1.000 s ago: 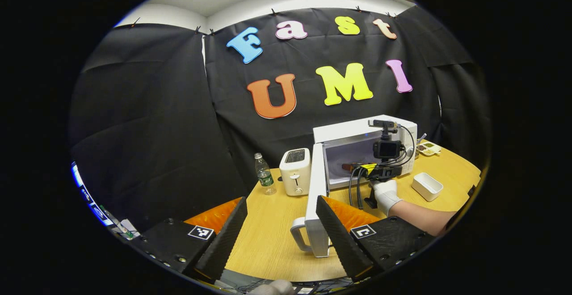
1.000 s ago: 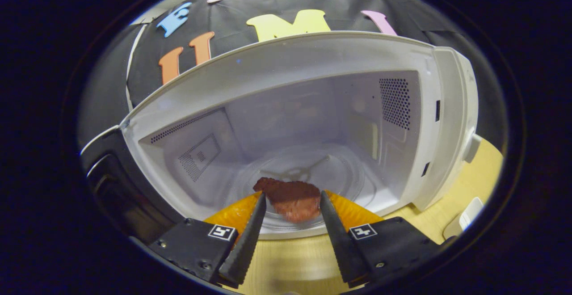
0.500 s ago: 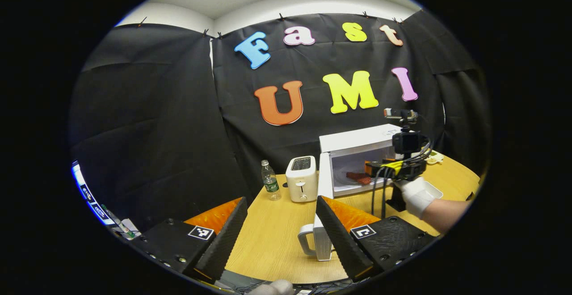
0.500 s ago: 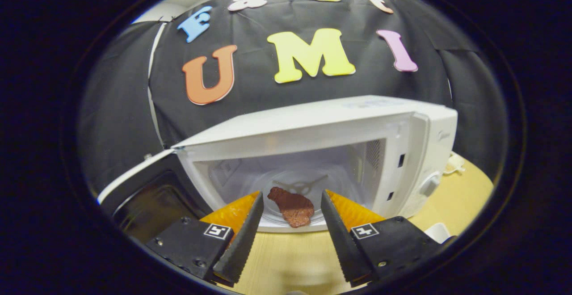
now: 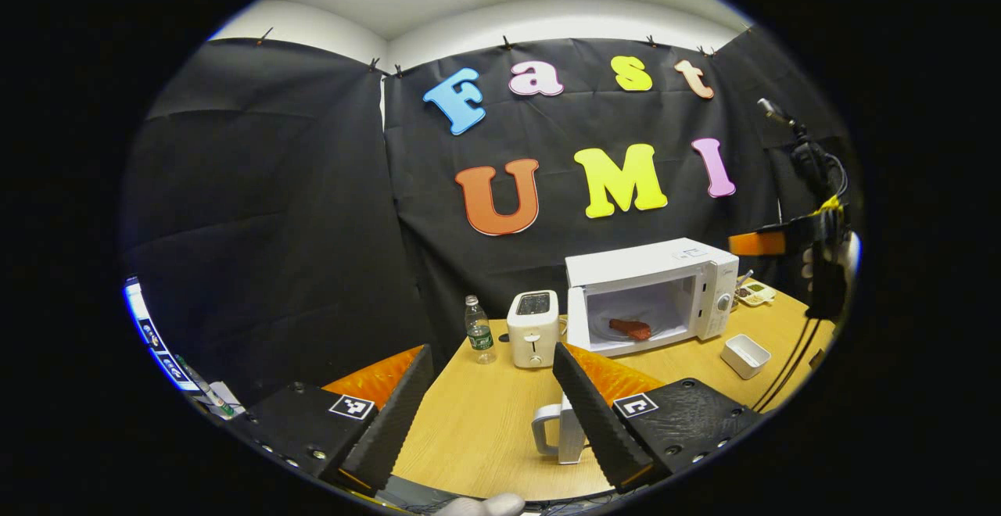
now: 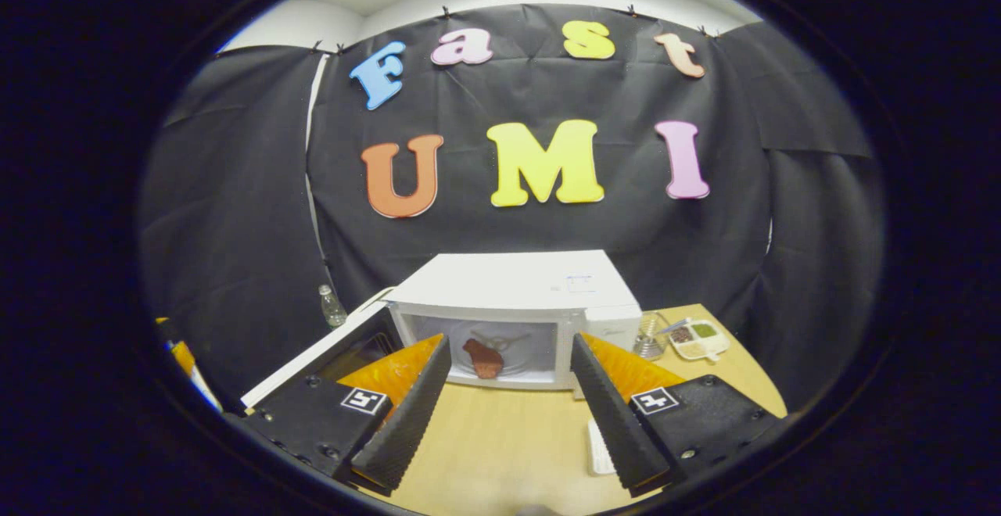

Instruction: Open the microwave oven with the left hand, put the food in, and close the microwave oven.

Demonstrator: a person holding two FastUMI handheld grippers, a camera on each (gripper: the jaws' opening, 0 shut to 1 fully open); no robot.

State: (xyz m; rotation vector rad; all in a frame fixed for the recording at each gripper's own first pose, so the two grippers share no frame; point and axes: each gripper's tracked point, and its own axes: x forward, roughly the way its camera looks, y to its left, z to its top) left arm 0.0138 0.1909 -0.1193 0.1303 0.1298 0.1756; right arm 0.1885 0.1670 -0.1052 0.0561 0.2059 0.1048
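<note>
The bottle (image 5: pixel 477 330) label and microwave (image 5: pixel 649 289) markings seem too small to read.

A toaster (image 5: pixel 532 328) and bottle (image 5: pixel 477 330) stand beyond the fingers on the table (image 5: pixel 477 422); a white box (image 5: pixel 744 354) sits far right.

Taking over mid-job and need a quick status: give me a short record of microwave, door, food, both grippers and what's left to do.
microwave: white, on the wooden table, cavity exposed
door: swung open, handle toward the left gripper view's camera
food: reddish-brown piece lying inside the cavity
left gripper: open, holding nothing, near the door's handle
right gripper: open, holding nothing, back from the microwave's front
nearby: toaster, water bottle, small white tray
remaining: close the door
</note>
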